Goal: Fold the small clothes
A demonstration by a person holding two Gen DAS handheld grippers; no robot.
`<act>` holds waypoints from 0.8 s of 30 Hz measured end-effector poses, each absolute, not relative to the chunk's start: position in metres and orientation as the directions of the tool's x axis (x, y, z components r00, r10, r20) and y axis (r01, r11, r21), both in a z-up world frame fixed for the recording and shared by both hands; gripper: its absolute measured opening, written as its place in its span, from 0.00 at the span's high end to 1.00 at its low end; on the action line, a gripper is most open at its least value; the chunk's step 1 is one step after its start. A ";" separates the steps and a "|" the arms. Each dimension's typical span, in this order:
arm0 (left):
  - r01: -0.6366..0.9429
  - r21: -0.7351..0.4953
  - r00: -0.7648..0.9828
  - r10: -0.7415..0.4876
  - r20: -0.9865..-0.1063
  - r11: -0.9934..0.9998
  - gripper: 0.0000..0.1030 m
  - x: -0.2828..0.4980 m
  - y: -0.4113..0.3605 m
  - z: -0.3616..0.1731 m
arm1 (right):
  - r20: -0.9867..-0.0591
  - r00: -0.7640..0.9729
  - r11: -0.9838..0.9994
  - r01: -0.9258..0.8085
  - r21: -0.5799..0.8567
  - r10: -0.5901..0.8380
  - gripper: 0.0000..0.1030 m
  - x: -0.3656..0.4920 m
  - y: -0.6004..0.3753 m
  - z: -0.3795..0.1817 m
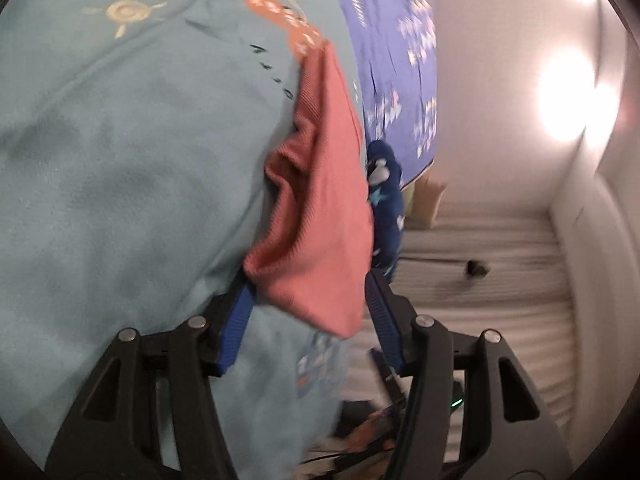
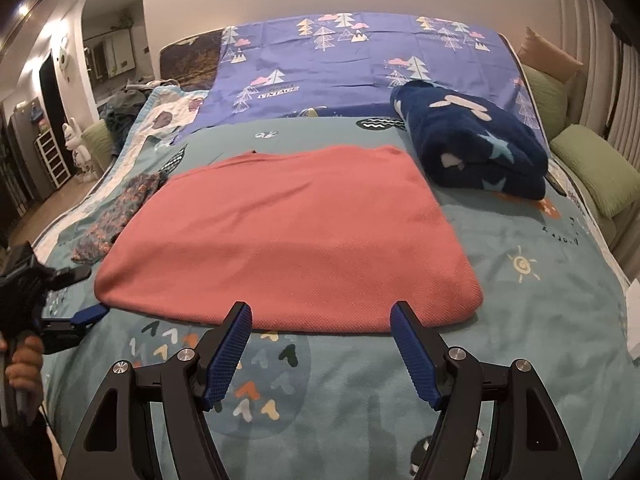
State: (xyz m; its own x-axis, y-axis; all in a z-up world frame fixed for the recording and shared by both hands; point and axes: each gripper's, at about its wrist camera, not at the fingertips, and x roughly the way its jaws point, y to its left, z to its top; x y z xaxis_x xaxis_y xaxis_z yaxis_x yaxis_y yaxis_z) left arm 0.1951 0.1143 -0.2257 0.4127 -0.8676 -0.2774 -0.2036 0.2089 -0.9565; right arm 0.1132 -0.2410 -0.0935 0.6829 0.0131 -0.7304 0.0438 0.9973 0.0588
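Right gripper [image 2: 322,354], nearest the lens, gapes wide and empty just short of the near hem. Teal printed bed blanket [image 2: 540,300] carries the flat salmon-pink knit garment [image 2: 288,236]. Left gripper [image 1: 308,320], jaws apart, straddles its left corner. Soft, light, limp; judged best pinched at corners.

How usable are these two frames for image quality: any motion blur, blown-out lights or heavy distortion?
Left wrist view: motion-blurred throughout, so the pink cloth and teal bedspread look smeared; wall lamps are blown out to white glare. Right wrist view: sharp and evenly lit, weave visible on the pink cloth, strong fisheye bending at the edges, small bright ceiling lights at upper left.
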 end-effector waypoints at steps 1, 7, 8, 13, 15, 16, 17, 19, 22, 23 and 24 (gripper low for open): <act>-0.215 -0.956 0.419 -0.865 -0.275 0.200 0.44 0.197 0.115 -0.227 | -0.733 0.679 0.994 0.045 0.102 0.044 0.28 0.113 -0.245 -0.093; -0.162 -0.937 0.459 -0.817 -0.349 0.309 0.55 0.200 0.091 -0.212 | -0.736 0.668 0.981 0.038 0.188 0.115 0.25 0.120 -0.244 -0.092; -0.135 -0.924 0.446 -0.811 -0.378 0.357 0.72 0.201 0.083 -0.209 | -0.742 0.659 0.980 0.030 0.196 0.128 0.25 0.122 -0.242 -0.093; -0.125 -0.942 0.490 -0.806 -0.331 0.311 0.93 0.204 0.074 -0.223 | -0.769 0.603 0.970 -0.035 0.240 0.212 0.25 0.150 -0.224 -0.087; -0.116 -0.955 0.525 -0.799 -0.293 0.274 0.93 0.202 0.074 -0.223 | -0.786 0.582 0.977 -0.076 0.200 0.207 0.25 0.169 -0.212 -0.075; -0.105 -0.957 0.537 -0.795 -0.283 0.270 0.93 0.202 0.074 -0.222 | -0.811 0.550 0.980 -0.113 0.165 0.200 0.25 0.185 -0.200 -0.067; -0.091 -0.958 0.552 -0.787 -0.277 0.273 0.93 0.201 0.071 -0.220 | -0.840 0.500 0.975 -0.166 0.145 0.210 0.25 0.200 -0.186 -0.061; -0.069 -0.962 0.573 -0.779 -0.256 0.265 0.93 0.200 0.071 -0.217 | -0.870 0.421 0.950 -0.275 0.148 0.257 0.24 0.228 -0.161 -0.049; -0.016 -0.973 0.609 -0.770 -0.193 0.231 0.93 0.197 0.072 -0.210 | -0.937 0.303 0.930 -0.362 0.057 0.176 0.22 0.288 -0.105 -0.039; 0.000 -0.975 0.611 -0.771 -0.178 0.224 0.93 0.198 0.074 -0.208 | -0.950 0.283 0.925 -0.380 0.016 0.133 0.22 0.303 -0.089 -0.038; 0.022 -0.978 0.612 -0.776 -0.152 0.209 0.93 0.200 0.072 -0.205 | -0.965 0.248 0.917 -0.399 -0.025 0.082 0.22 0.321 -0.068 -0.040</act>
